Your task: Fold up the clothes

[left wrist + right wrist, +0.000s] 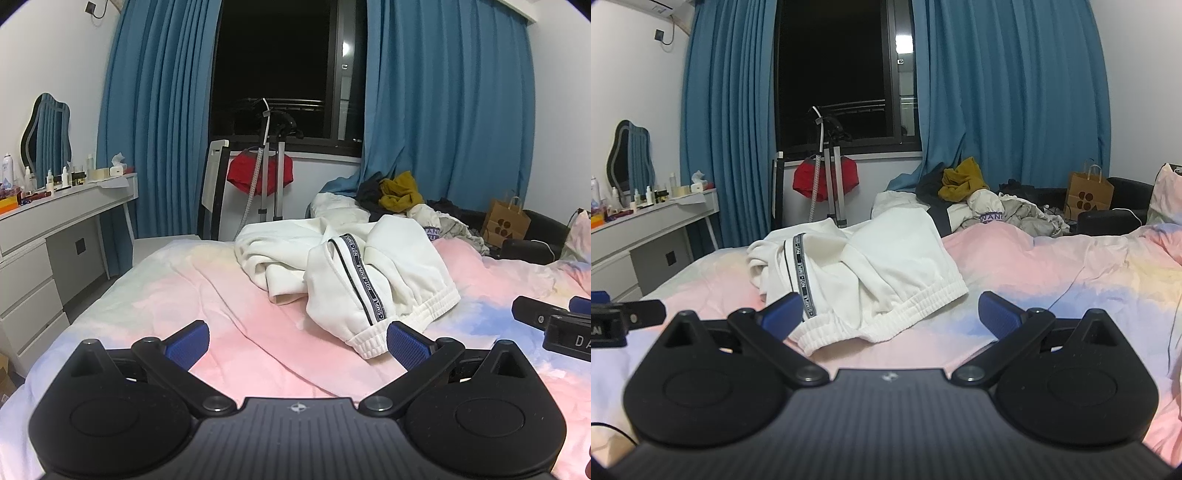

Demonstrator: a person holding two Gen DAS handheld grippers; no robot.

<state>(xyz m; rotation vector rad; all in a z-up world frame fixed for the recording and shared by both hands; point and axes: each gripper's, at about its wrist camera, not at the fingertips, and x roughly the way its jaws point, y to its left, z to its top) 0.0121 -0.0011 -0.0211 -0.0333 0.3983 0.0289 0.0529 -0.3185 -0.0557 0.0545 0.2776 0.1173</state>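
Two hand-held claws hover low over a pastel pink-and-blue bed (229, 332) as a folding job waits to begin: the left claw (297, 345) and the right claw (890, 317) both stand wide open, blue pads spread and holding nothing. Just ahead, at twelve o'clock from the right claw and toward one o'clock from the left, a pair of white sweatpants (354, 273) lies crumpled on the bedding, its black lettered side stripe (364, 280) twisted across the heap and one ribbed cuff (369, 341) nearest the left claw's right pad, though whether they touch cannot be told. Beyond it, at about one o'clock, more unfolded clothes (979, 206) are piled at the far edge, a mustard garment (960, 181) on top. Farther still stand a garment steamer (267, 162) and blue curtains (159, 110) framing a dark window; a white worktop (62, 206) crowded with bottles sits at ten o'clock. By the look of it no grasp has yet been made; the next move calls for each claw to take a cuff or waistband corner and pull the sweatpants out flat before any fold.
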